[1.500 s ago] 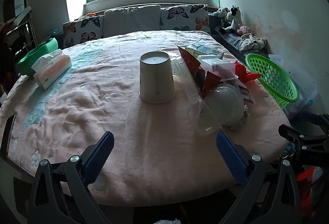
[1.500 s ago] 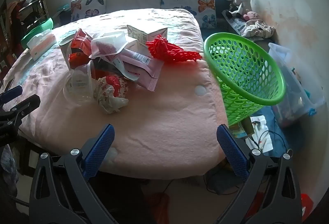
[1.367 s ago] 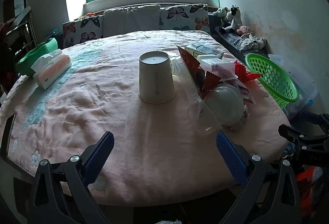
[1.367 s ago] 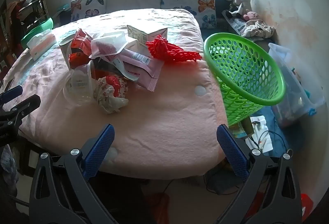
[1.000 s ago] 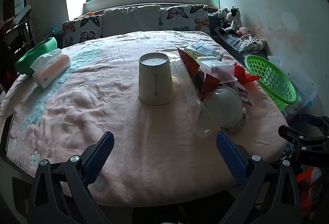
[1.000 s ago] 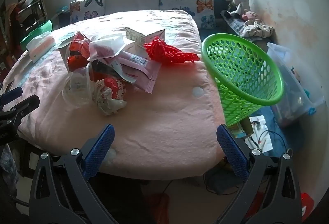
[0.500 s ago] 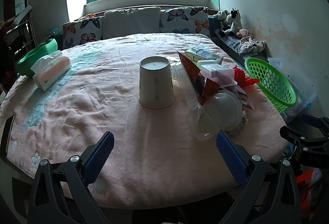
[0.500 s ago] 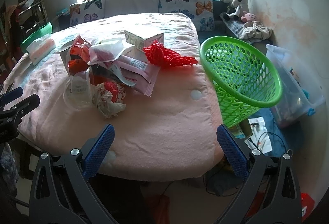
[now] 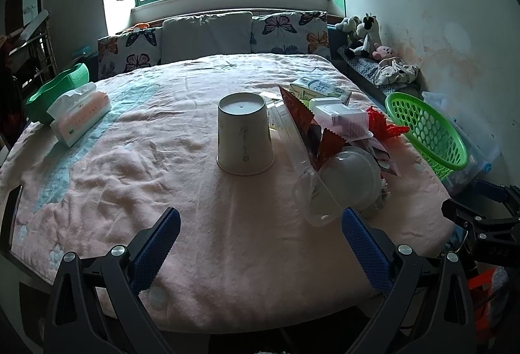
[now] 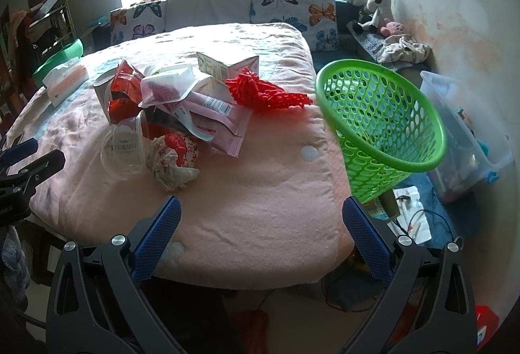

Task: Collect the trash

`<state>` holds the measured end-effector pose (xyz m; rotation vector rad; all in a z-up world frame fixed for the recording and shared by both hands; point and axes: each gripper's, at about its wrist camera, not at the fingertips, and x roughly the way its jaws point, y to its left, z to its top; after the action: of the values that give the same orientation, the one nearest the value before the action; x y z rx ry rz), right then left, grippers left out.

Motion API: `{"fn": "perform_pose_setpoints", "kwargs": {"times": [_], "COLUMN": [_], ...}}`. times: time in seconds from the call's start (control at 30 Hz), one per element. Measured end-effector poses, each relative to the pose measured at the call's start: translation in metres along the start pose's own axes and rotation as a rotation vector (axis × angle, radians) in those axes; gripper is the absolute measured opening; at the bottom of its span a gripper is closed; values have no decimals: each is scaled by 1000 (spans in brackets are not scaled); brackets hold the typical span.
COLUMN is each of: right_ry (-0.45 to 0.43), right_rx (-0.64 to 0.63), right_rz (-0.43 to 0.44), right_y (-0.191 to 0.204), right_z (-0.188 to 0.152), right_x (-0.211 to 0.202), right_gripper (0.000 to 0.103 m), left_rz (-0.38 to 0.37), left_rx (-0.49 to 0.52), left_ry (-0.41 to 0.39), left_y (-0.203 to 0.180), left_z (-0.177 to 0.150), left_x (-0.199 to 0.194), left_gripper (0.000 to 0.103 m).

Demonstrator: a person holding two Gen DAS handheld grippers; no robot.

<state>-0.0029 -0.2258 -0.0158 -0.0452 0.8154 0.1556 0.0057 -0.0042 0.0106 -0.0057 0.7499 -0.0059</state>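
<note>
pink blanket (image 9: 195, 224) | paper cup (image 9: 244, 139) upside down | both tools gaping

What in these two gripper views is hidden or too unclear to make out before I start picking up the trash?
- Green mesh basket: its bottom is out of sight in the right wrist view, hidden by its own wall and rim.
- Upturned white paper cup: its inside is unseen in the left wrist view; in the right wrist view wrappers cover most of it.
- Clear plastic cup: the print is too blurred to read.
</note>
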Motion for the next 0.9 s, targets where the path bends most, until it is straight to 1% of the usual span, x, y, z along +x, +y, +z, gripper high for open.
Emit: {"fn": "perform_pose_setpoints", "kwargs": {"times": [0.9], "right_ry": [0], "right_rx": [-2], "right_rz": [9], "right_y": [2], "right_z": [1], "right_x": [3], "right_gripper": [98], "left_rz": [-6], "left_rx": [-15], "left_ry": [8], "left_y": [4], "left_z": [3], "left_x": [4], "left_gripper": [96]}}
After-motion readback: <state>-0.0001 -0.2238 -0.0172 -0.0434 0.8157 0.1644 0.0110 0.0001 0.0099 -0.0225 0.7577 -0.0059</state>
